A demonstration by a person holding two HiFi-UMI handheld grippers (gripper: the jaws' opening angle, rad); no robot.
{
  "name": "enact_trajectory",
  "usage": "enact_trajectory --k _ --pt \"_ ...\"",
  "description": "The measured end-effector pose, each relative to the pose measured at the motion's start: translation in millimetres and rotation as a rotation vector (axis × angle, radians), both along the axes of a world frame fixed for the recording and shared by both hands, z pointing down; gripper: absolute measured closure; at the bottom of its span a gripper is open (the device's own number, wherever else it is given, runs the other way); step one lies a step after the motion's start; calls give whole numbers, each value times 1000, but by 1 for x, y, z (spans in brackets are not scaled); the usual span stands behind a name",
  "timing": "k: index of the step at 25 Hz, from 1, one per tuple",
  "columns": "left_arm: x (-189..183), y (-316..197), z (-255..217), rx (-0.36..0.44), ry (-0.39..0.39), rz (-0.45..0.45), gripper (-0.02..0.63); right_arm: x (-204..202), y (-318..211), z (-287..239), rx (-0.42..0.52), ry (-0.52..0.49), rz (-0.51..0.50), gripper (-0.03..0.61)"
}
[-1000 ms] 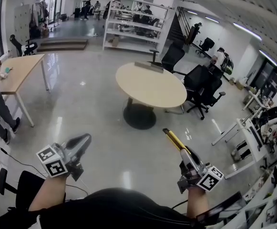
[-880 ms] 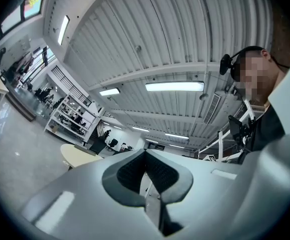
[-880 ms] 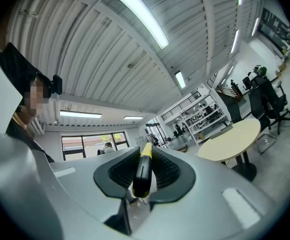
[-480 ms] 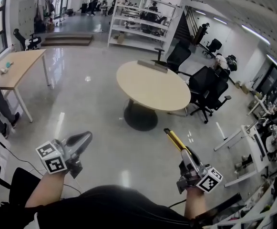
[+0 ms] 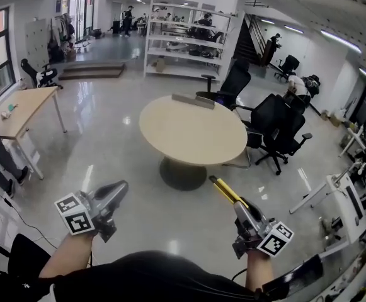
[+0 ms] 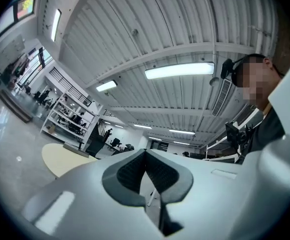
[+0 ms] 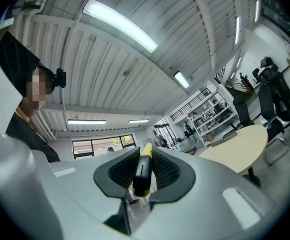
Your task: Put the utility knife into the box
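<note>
Two pads (image 7: 167,170) pinching the utility knife (image 7: 143,171) show only in right gripper view.

Around the round table (image 5: 192,131) the floor (image 5: 116,159) is seen polished and glossily reflective, the table's pale top is shown smooth and matt, and the utility knife (image 7: 143,171) is rendered in glossy yellow-and-black plastic between ribbed dark rubbery pads (image 7: 121,173).

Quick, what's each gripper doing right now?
Left gripper: closed, empty.
Right gripper: closed on the utility knife.
</note>
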State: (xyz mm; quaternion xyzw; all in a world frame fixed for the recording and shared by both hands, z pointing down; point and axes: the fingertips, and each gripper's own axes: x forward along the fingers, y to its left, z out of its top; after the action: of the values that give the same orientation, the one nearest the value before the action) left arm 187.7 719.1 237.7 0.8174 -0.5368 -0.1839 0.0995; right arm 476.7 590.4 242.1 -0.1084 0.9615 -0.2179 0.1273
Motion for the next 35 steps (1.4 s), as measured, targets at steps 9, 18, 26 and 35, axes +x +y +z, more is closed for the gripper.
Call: enact_trajectory --k 9,18,26,35 --pt "33 -96 12 -53 1 62 615 36 -77 19 -56 8 47 489" --pt "-59 -177 23 -22 31 164 615 -60 -129 5 -17 65 119 489" --pt "-197 -250 18 26 -12 227 615 -201 -187 -14 10 29 157 489" --pt "-282 -298 40 -4 38 212 615 -275 -244 0 -48 49 160 489"
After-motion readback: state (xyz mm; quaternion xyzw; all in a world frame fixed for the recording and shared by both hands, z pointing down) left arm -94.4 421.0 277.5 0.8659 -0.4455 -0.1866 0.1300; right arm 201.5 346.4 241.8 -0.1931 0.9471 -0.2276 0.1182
